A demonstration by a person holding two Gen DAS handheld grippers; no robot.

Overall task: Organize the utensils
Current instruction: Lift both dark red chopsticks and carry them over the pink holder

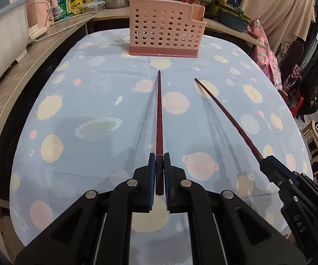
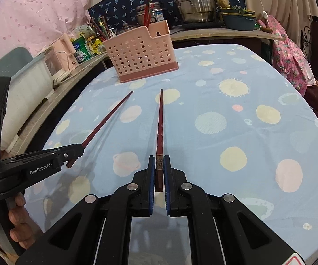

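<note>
Left gripper (image 1: 159, 161) fingers clamped on red chopstick (image 1: 159, 110); right gripper (image 2: 159, 163) fingers clamped on second chopstick (image 2: 160, 121), tips ahead.

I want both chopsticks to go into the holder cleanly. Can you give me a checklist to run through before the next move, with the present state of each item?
1. Left gripper shut on its dark red lacquered chopstick: ok, pads clamp the thick end.
2. Right gripper shut on the second dark red chopstick: ok.
3. Chopsticks apart from each other: ok, the tips do not cross.
4. Tips aimed at the pink perforated plastic utensil holder: ok, both point roughly toward it.
5. Space free in the holder's tall end compartment: cannot tell, the inside is mostly hidden.
6. Blue planet-print tablecloth bare between tips and holder: ok.
</note>
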